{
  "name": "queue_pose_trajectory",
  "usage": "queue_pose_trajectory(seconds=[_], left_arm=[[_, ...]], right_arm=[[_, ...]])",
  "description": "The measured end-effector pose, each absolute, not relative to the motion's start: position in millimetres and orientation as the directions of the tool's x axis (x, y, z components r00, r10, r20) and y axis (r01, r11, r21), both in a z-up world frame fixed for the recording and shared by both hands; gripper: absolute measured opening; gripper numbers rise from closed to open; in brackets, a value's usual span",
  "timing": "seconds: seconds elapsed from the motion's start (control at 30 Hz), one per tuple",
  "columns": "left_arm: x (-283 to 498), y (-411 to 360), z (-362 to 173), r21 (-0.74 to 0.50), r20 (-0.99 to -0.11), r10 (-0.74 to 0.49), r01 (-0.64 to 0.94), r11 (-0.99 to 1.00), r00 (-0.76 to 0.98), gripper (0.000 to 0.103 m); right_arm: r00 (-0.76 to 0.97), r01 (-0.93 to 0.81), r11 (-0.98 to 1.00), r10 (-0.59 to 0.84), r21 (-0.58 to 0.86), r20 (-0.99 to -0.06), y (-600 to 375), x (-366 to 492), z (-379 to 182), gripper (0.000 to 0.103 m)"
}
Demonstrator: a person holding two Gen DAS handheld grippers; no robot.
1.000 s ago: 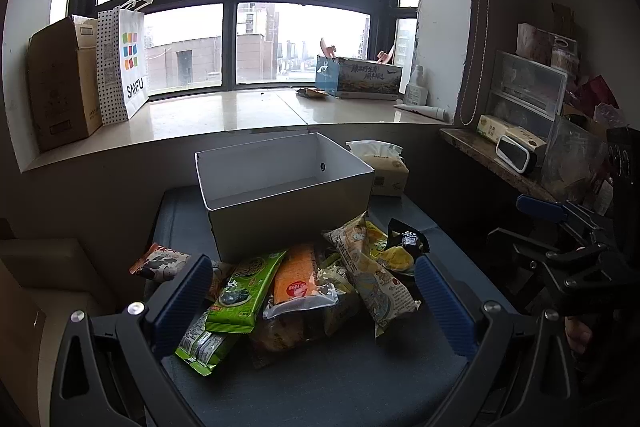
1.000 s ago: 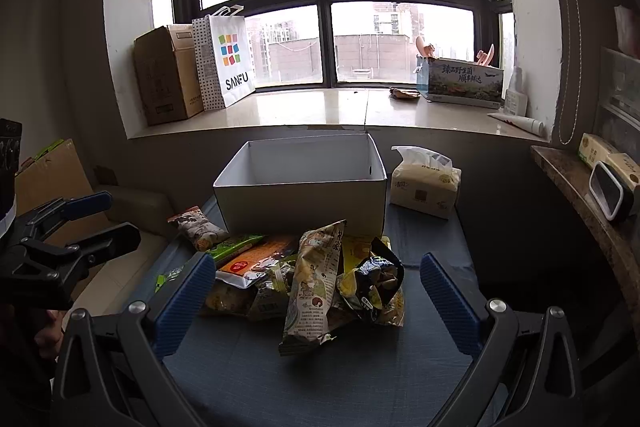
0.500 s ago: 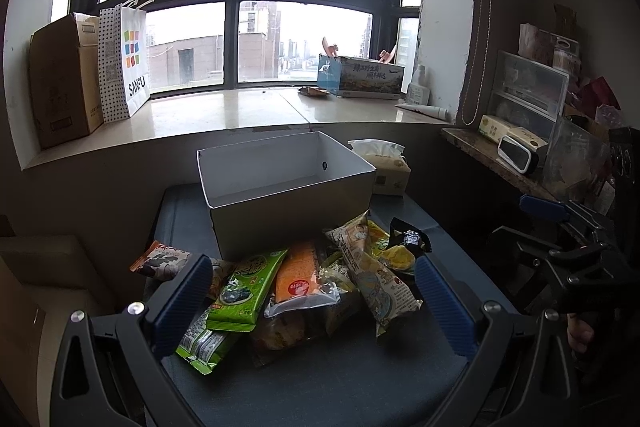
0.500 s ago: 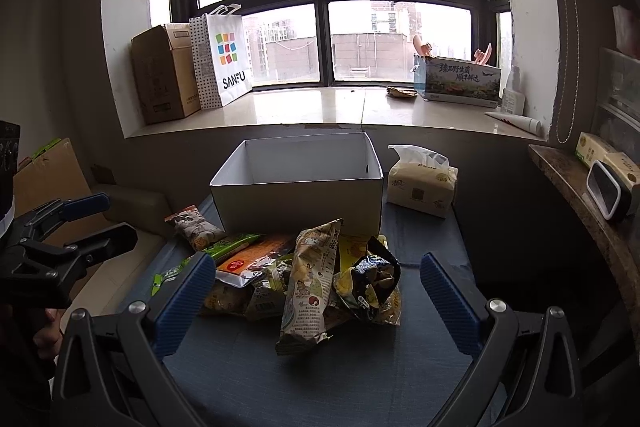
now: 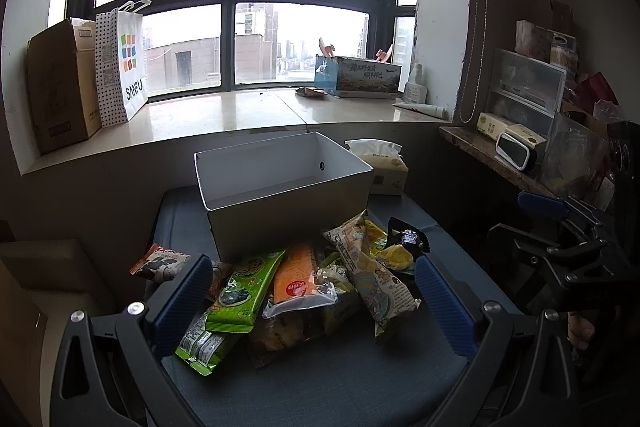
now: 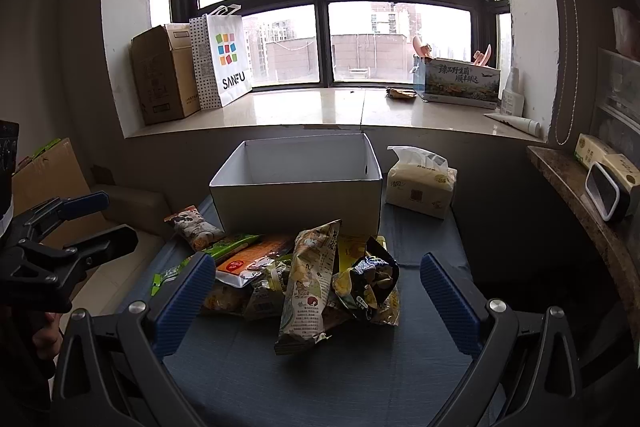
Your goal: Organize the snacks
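A pile of snack packs lies on a dark blue table (image 5: 320,379) in front of an empty white box (image 5: 288,211). The pile holds a green pack (image 5: 244,287), an orange pack (image 5: 298,277), a long beige pack (image 5: 372,275) and a black-and-yellow bag (image 5: 400,247). My left gripper (image 5: 312,291) is open and empty, hovering just short of the pile. My right gripper (image 6: 316,291) is open and empty, near the beige pack (image 6: 310,283) and the black-and-yellow bag (image 6: 368,283). The box (image 6: 298,203) shows empty in the right wrist view too.
A tissue pack (image 6: 420,187) stands right of the box. A small patterned pack (image 6: 194,227) lies at the table's left edge. The windowsill holds a cardboard box (image 6: 164,83), a SANFU bag (image 6: 224,63) and a printed carton (image 6: 460,83). A cluttered shelf (image 5: 520,147) is at right.
Both grippers have drifted slightly; the scene sits a touch differently in each view. Nothing was taken hold of or moved on the table.
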State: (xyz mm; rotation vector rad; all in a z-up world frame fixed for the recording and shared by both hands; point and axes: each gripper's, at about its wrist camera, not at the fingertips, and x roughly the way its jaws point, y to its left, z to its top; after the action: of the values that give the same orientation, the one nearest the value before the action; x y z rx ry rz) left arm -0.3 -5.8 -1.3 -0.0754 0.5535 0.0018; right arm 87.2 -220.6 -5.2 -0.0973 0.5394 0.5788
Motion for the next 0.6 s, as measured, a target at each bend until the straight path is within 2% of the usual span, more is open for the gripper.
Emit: queue_pose_trajectory(seconds=[0.6], left_arm=[[-1.6,-4.5,-0.2,-0.068,-0.523,-0.011,-0.028,0.997,0.852,0.103]], right_arm=[[0.703,-0.543,0.838,0.486,0.049,-0.520,-217.9,86.0,-6.8,0.103]])
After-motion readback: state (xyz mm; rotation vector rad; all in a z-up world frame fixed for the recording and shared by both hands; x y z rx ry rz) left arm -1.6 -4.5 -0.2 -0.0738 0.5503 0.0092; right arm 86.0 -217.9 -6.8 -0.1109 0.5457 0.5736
